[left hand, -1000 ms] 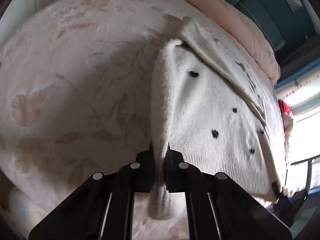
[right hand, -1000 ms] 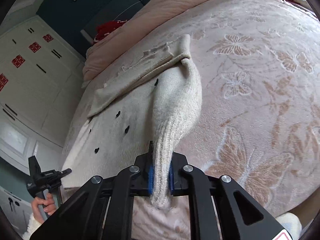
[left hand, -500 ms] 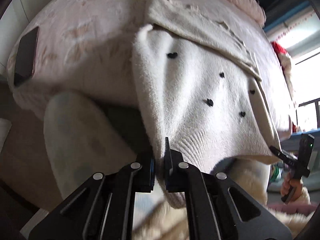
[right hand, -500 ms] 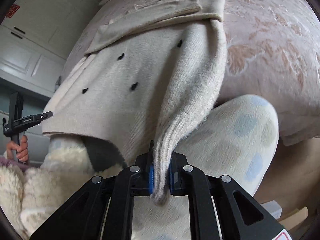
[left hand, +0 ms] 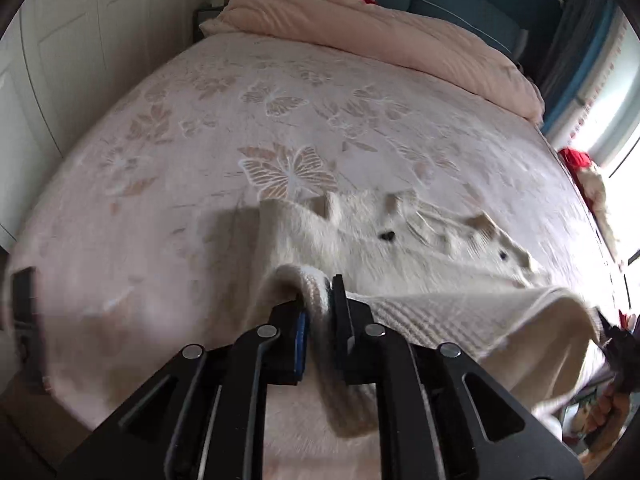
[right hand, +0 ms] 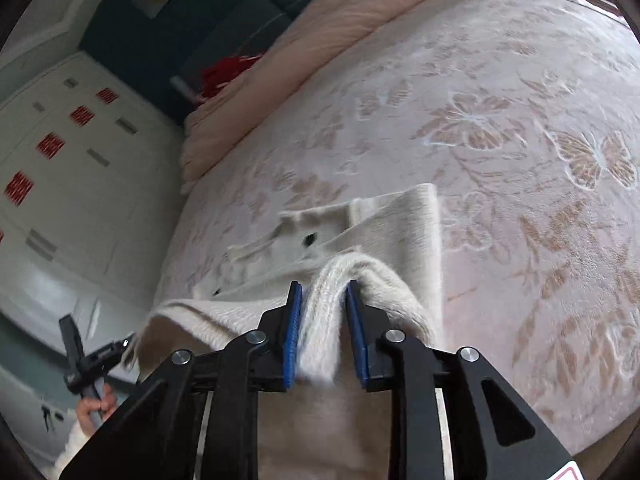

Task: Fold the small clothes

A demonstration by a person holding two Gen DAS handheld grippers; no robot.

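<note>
A cream knitted sweater with small black dots lies on the bed, its ribbed hem lifted and carried over its upper part. My left gripper is shut on the left corner of the hem. My right gripper has its jaws a little apart around the right corner of the hem, which still sits between the blue pads. The sweater also shows in the right wrist view, with the folded sleeves and collar beyond the hem.
The bed has a pink butterfly-pattern cover. A rolled pink duvet lies at the headboard. A dark phone lies at the bed's left edge. White wardrobes stand beside the bed. The left gripper shows in the right wrist view.
Both grippers swung the hem up from below the bed edge and forward over the sweater. The right jaws have parted slightly around the hem.
</note>
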